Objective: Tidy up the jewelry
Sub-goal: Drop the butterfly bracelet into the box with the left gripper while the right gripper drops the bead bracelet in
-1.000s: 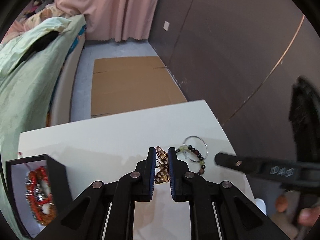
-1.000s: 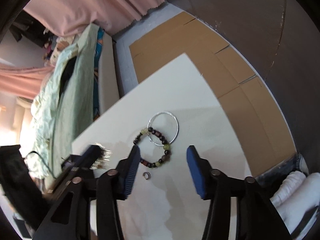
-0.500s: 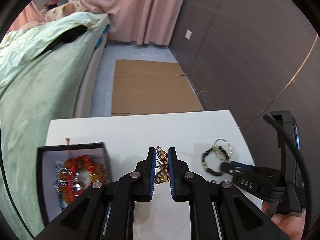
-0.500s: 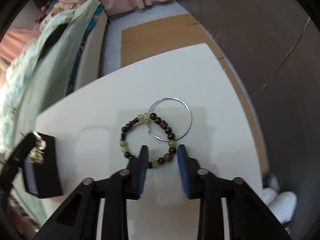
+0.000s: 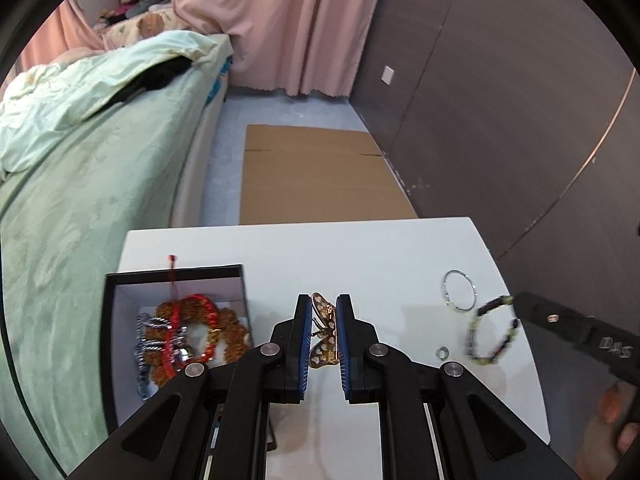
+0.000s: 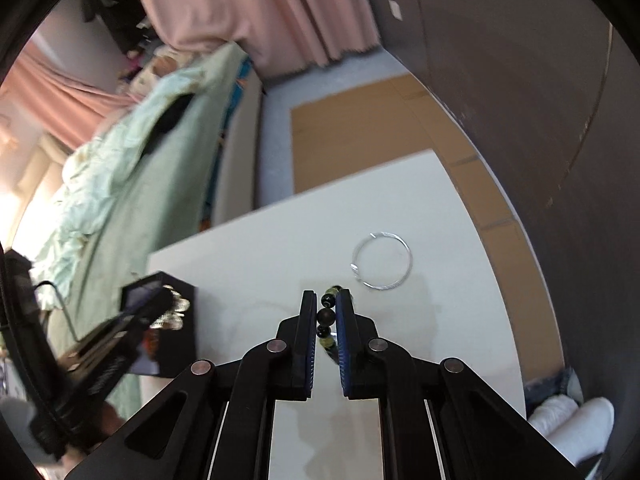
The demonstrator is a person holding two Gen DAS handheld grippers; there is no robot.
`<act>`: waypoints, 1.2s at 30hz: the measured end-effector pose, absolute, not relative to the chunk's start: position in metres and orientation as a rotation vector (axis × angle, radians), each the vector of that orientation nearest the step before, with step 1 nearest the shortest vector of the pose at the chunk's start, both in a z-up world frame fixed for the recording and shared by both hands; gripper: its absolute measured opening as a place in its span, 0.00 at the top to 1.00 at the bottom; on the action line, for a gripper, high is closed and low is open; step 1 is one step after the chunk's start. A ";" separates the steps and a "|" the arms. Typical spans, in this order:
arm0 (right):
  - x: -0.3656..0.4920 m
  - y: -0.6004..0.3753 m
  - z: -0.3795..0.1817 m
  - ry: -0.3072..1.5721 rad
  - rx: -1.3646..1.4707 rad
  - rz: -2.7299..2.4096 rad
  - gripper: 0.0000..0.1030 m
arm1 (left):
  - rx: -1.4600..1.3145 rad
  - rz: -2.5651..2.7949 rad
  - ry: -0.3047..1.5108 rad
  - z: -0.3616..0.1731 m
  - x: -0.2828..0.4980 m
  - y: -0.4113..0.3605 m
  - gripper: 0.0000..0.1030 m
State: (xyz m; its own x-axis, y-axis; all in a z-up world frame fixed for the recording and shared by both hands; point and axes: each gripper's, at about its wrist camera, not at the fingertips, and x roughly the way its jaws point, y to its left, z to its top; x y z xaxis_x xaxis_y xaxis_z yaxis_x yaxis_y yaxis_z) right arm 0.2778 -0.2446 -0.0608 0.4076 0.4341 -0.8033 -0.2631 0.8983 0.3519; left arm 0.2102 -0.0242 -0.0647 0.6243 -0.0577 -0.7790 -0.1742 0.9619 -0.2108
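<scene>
1. Gold butterfly clip: filigree wings, upright on edge, pinched between left gripper jaws above the tabletop.
2. Beaded bracelet: dark and yellow-green beads, hanging as a loop from right gripper jaws, off the tabletop.
3. Silver hoop: thin, flat on tabletop.
4. Small ring: flat, near hoop.
5. Black jewelry box: open, white inside, holds red and orange bead strands and silver chain; red cord over its far rim.

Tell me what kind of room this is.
Most likely a bedroom: a bed with a rumpled green duvet runs along the left, pink curtains hang at the far end, and a small white table holds an open jewelry box.
</scene>
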 end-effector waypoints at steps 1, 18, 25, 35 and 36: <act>0.274 -0.246 -0.056 1.049 0.193 0.453 0.90 | -0.282 0.070 0.893 -0.064 0.209 -0.023 0.88; 0.246 -0.208 -0.037 0.979 0.268 0.606 0.89 | -0.352 0.132 0.815 -0.031 0.163 0.033 0.88; 0.242 -0.179 -0.041 0.985 0.259 0.660 0.89 | -0.397 0.138 0.850 -0.039 0.158 0.055 0.83; 0.229 -0.133 -0.043 0.992 0.297 0.784 0.89 | -0.490 0.170 0.773 -0.027 0.134 0.093 0.18; 0.227 -0.127 -0.043 0.992 0.298 0.798 0.89 | -0.500 0.181 0.771 -0.027 0.131 0.098 0.18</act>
State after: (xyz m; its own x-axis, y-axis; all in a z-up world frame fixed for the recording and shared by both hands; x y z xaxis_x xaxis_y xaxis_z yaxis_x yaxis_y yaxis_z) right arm 0.2272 -0.1267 -0.0429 0.2984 0.7174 -0.6295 -0.4614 0.6858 0.5629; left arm 0.1314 0.0980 -0.0268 0.7089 -0.0232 -0.7049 -0.3351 0.8684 -0.3656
